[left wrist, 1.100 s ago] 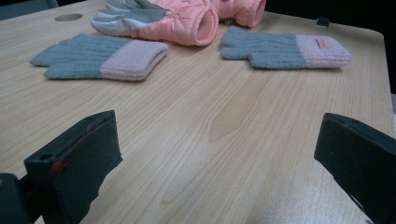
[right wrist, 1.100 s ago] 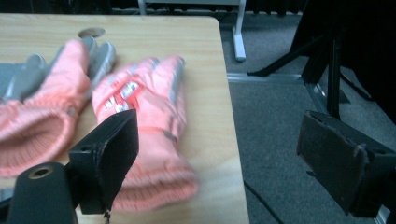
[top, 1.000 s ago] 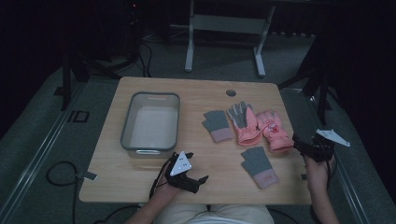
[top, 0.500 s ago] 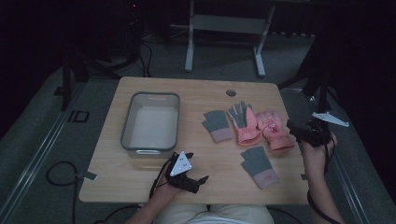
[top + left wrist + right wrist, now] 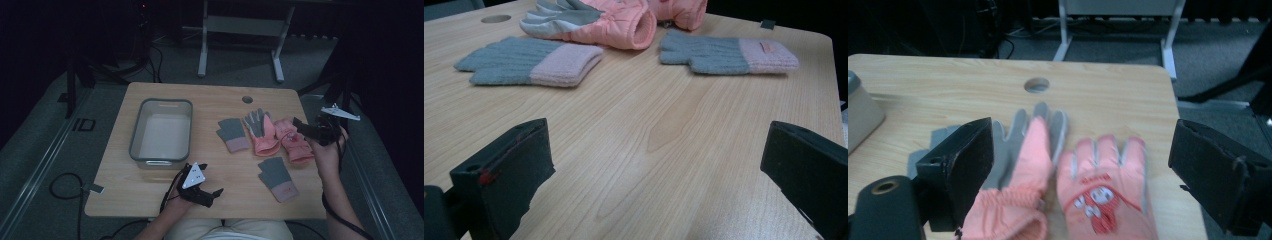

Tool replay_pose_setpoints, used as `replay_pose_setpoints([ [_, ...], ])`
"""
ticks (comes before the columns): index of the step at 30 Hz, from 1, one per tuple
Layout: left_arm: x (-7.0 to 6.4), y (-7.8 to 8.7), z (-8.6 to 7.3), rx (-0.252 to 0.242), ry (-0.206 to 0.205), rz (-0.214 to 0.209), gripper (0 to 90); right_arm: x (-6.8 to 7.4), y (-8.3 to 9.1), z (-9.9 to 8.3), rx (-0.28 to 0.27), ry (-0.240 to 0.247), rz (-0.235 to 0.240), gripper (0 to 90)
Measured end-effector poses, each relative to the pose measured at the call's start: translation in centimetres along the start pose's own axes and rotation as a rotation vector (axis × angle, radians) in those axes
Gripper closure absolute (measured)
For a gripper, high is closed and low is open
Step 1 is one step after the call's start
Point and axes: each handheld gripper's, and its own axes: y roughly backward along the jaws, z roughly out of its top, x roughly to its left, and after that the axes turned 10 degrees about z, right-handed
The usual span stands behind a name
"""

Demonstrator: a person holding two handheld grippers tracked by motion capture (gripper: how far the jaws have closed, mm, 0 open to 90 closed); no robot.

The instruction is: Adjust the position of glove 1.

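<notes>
- The right gripper (image 5: 306,129) hangs over the right edge of the tabletop (image 5: 210,102), its fingers (image 5: 960,170) spread wide and holding nothing, aimed at the pair of pink gloves below.
- The pink glove with the cartoon patch (image 5: 1105,197) lies just under that gripper, near the right edge. The opening faces it squarely, so I judge it the one meant for pickup.
- The second pink glove (image 5: 1023,165) lies touching it on the side toward the tabletop's middle, grey palm up. A careless closing could catch both.
- Two grey knit gloves lie flat: one (image 5: 233,135) toward the middle of the tabletop, the other (image 5: 277,177) near the front edge, apart from the pink pair.
- The clear bin (image 5: 162,129) stands empty on the left half, probably the place where the gloves will go.
- The left gripper (image 5: 206,194) rests low at the front edge, fingers (image 5: 506,175) wide apart and empty, parked out of the way while the right one works.
</notes>
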Motion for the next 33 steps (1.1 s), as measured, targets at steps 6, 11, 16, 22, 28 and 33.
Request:
replay_pose_setpoints([
  [6,0.0,0.0,0.0,0.001,0.004,-0.002,0.0,1.4,-1.4,0.8,0.009,0.048,0.069,13.9],
  [11,0.0,0.0,0.0,0.003,0.006,-0.002,0.0,2.3,-2.3,1.0,0.014,0.084,0.106,17.6],
  [16,0.1,0.0,0.0,0.004,0.007,-0.003,0.0,3.9,-4.0,1.1,0.045,0.128,0.140,24.9],
  [22,0.1,0.0,0.0,0.004,0.008,-0.005,0.0,5.0,-5.7,0.9,0.075,0.150,0.157,31.2],
  [28,0.0,0.0,0.0,0.004,0.005,-0.006,0.0,6.0,-7.9,0.8,0.103,0.177,0.190,33.5],
  [33,0.1,0.0,0.0,0.004,0.010,-0.008,0.0,7.2,-9.7,0.4,0.139,0.226,0.228,35.1],
])
